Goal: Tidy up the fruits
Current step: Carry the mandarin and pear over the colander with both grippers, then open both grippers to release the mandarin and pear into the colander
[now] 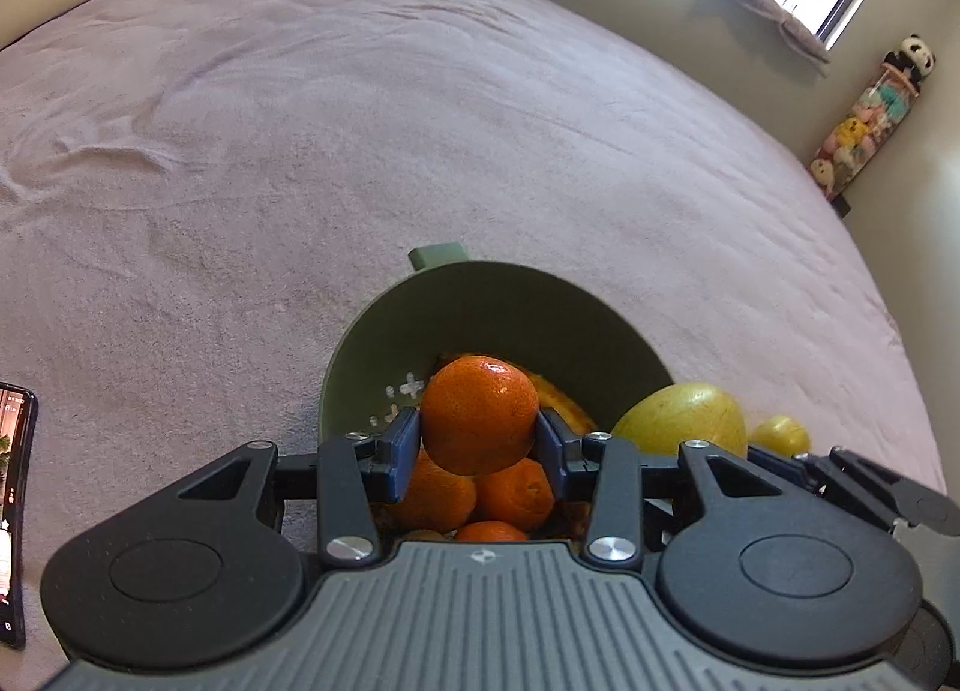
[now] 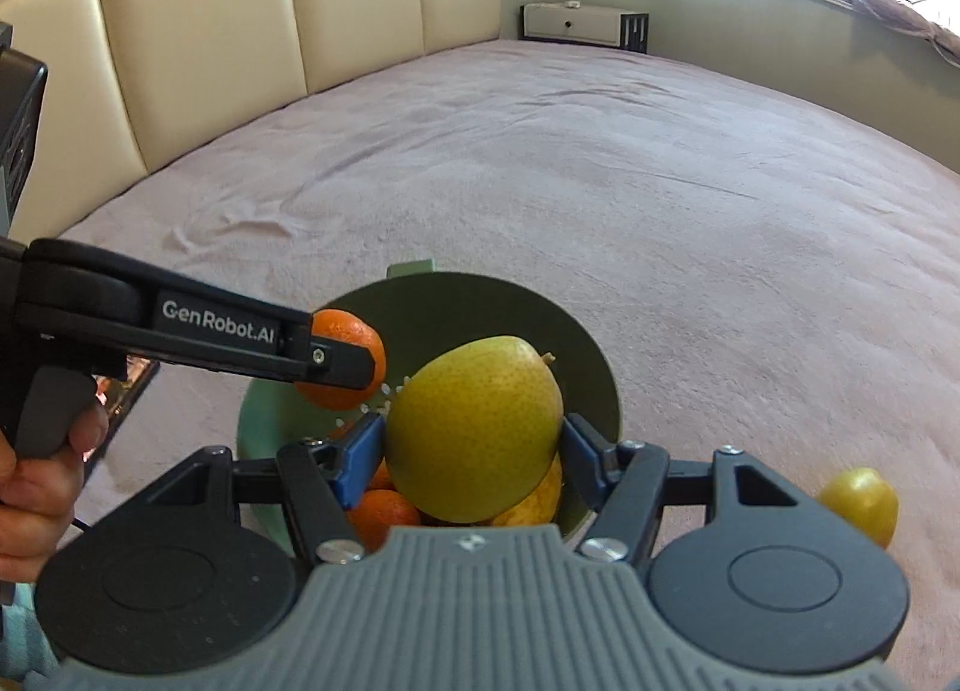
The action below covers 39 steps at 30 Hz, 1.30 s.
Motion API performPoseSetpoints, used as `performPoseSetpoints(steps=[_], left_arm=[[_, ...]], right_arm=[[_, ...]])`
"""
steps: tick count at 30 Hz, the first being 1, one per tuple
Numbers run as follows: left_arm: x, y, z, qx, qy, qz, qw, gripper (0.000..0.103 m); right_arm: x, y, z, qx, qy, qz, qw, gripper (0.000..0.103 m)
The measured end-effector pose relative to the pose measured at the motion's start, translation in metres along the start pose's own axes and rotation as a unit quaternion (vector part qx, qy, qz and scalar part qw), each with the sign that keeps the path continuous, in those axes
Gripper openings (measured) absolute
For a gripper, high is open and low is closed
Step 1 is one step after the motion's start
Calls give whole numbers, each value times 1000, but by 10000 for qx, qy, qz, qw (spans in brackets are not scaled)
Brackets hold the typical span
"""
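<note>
My left gripper (image 1: 478,439) is shut on an orange mandarin (image 1: 478,414) and holds it above a green colander bowl (image 1: 504,307) on the bed. Several more mandarins (image 1: 477,496) and a yellow fruit lie in the bowl. My right gripper (image 2: 474,451) is shut on a yellow-green pear (image 2: 474,427) over the bowl (image 2: 528,307). The pear also shows in the left wrist view (image 1: 681,420), as does the left gripper with its mandarin (image 2: 348,358) in the right wrist view. A small yellow fruit (image 2: 861,502) lies on the bed right of the bowl.
The pink bedspread (image 1: 360,121) stretches ahead, with a cream headboard (image 2: 240,31) at its far side. A phone (image 1: 15,511) lies at the left. A white cabinet (image 2: 585,25), a window sill and a tube of plush toys (image 1: 864,121) stand by the walls.
</note>
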<state>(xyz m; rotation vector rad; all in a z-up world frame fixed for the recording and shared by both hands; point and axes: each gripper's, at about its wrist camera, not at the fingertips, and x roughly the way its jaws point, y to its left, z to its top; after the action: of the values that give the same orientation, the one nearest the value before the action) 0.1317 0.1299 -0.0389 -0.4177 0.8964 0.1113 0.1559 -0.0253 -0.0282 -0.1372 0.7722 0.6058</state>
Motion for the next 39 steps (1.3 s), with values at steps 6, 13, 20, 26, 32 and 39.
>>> performPoseSetpoints(steps=[6,13,20,26,32,39], left_arm=[[13,-1,0,30,158,124,9998,47],[23,6,3,-134,264,389,9988,47],[29,5,2,-75,291,507,9983,47],[27,7,3,-125,293,566,9979,49],[23,7,3,-157,307,523,9980,49],[16,4,6,-42,234,567,9981,57]], right_arm=[[20,-5,3,-264,181,19,9995,62],[40,-7,11,-517,321,52,9981,62],[51,-8,10,-665,395,69,9970,62],[57,-4,11,-726,460,56,9963,62],[62,2,16,-923,504,157,9943,62],[72,10,19,-1021,620,235,9926,61]])
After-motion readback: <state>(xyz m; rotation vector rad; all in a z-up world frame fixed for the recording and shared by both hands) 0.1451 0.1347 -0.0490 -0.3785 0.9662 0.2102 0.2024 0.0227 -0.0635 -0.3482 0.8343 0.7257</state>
